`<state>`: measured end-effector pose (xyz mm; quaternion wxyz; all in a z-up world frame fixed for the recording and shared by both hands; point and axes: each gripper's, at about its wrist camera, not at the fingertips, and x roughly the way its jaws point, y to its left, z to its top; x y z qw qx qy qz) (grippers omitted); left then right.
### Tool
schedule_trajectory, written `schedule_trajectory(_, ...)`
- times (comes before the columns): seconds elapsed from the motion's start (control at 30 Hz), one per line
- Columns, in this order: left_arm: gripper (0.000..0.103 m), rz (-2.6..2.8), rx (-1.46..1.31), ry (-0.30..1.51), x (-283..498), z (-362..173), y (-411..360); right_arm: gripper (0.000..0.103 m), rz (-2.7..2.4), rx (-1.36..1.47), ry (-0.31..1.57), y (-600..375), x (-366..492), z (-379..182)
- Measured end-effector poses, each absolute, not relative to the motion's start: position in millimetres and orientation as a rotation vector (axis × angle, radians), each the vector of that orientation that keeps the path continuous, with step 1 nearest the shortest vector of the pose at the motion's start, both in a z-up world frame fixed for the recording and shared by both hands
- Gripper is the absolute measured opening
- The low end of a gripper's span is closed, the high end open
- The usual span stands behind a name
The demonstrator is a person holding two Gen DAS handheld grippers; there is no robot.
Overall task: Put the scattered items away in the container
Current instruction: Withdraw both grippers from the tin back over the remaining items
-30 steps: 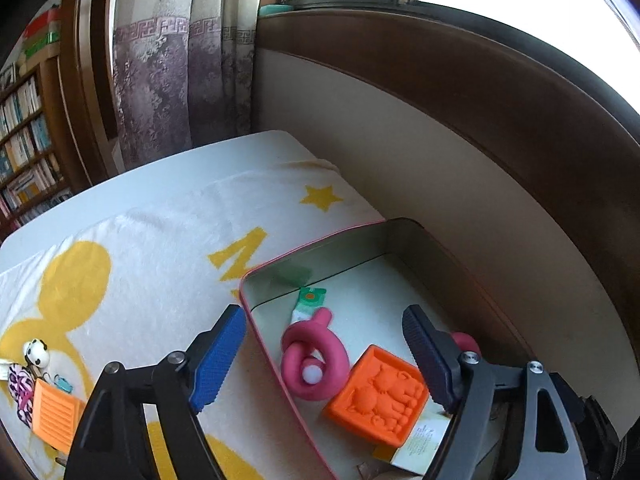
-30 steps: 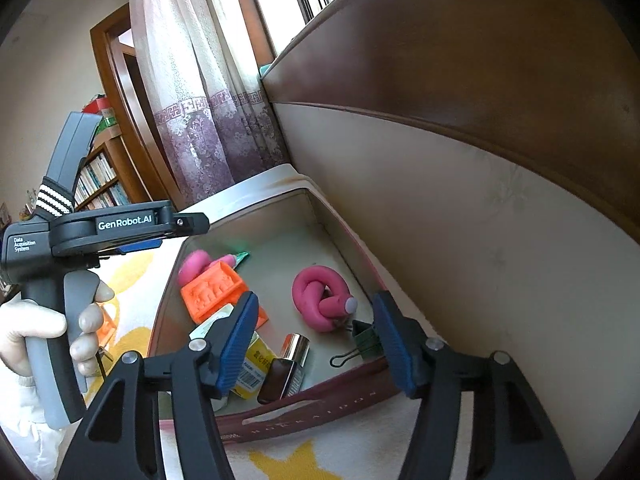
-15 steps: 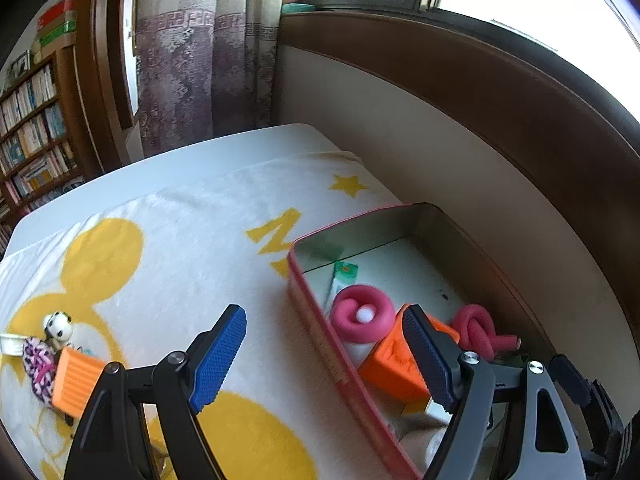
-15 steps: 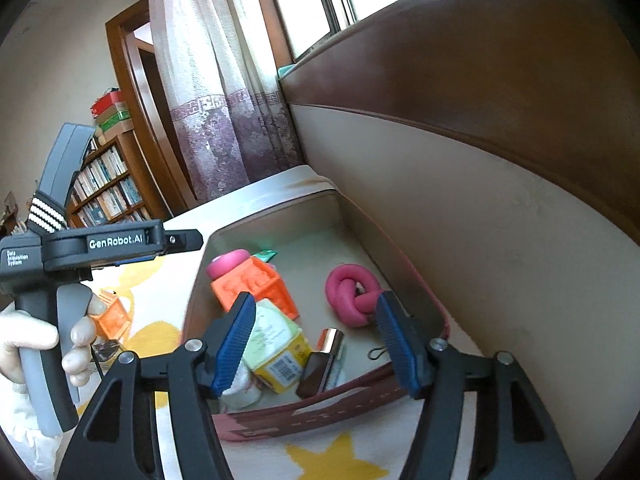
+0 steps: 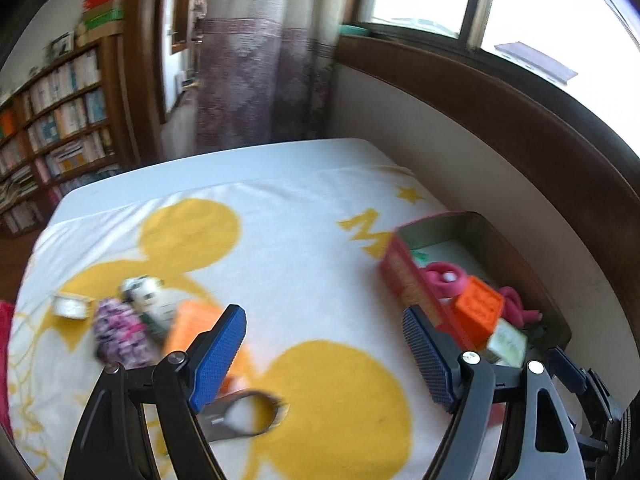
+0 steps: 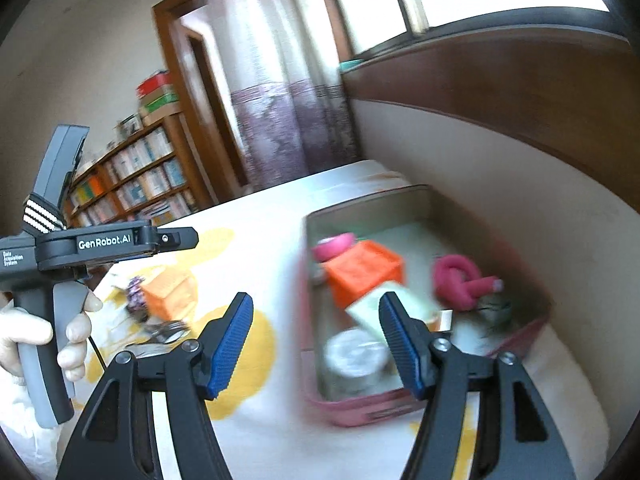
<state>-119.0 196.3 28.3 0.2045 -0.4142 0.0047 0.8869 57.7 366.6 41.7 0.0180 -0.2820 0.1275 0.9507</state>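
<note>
Now I am holding my left hand-held gripper (image 5: 324, 354) wide and empty over the bed's blanket (image 5: 304, 264), aiming at the leftover orange block (image 5: 192, 328), while my right hand-held gripper (image 6: 316, 344), jaws opening on nothing, is hanging beside the tin (image 6: 352, 410) by the wall.

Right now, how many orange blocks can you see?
2. One orange block lies inside the pink tin; the other orange block is on the blanket among the scattered items. Others may be hidden.
</note>
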Motion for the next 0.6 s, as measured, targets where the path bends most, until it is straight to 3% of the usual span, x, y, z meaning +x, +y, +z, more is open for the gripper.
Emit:
schedule_trajectory(0.27,0.082,2.550,-1.229,-0.082,-119.2,13.4,122.2,0.072,3.063,-1.033,0.330,303.9,34.6,32.7)
schedule_trajectory(0.43,0.082,2.553,-1.254,-0.137,-121.1,2.6,98.2,0.078,3.112,-1.143,0.180,270.2,16.2,24.1)
schedule_trajectory(0.6,0.082,2.556,-1.264,-0.170,-125.1,-2.6,87.3,0.078,3.103,-1.241,0.194,256.6,2.4,10.9)
